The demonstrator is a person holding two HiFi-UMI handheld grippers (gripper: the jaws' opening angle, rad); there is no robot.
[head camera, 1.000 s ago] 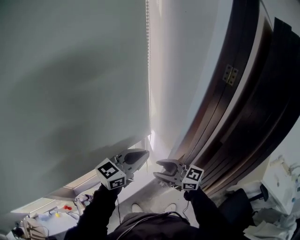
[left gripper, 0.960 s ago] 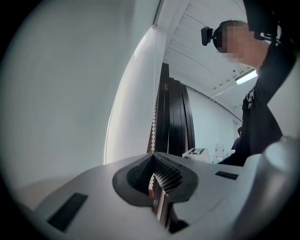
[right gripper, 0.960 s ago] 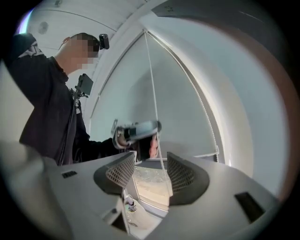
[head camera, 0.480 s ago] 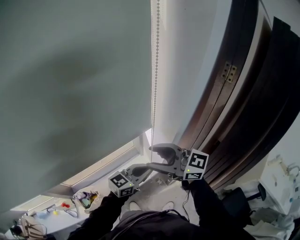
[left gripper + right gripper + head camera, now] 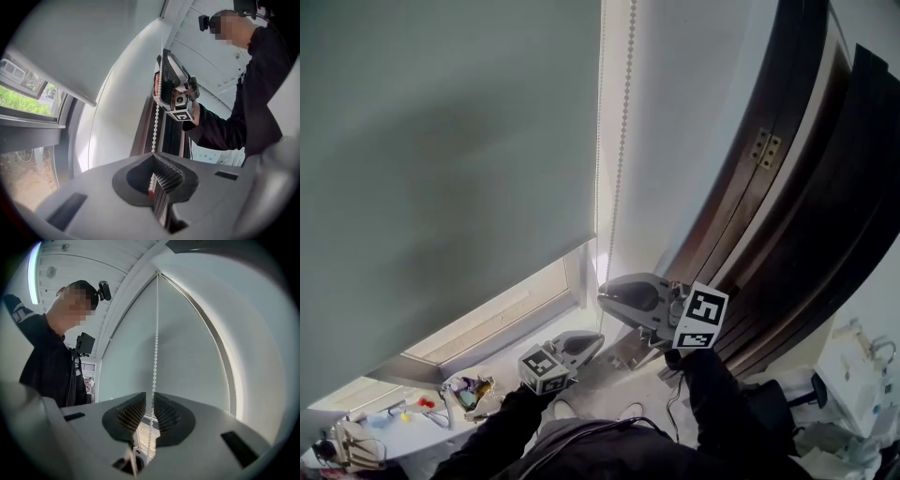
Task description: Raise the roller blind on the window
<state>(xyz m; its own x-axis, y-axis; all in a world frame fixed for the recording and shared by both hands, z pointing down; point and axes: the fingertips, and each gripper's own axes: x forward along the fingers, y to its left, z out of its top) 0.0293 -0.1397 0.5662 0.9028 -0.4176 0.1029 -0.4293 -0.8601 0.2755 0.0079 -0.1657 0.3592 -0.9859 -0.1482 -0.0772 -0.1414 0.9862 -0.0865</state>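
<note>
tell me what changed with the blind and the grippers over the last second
The left gripper, shut on the bead chain, pulled it down, and the bottom edge of the roller blind rose, baring more of the window. The right gripper opened, moved up the chain and is now closing around it, not yet pinching. The left grip on the chain stayed.

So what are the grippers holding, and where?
The left gripper pinches the bead chain low down; the right gripper's jaws are closing round it higher up.
</note>
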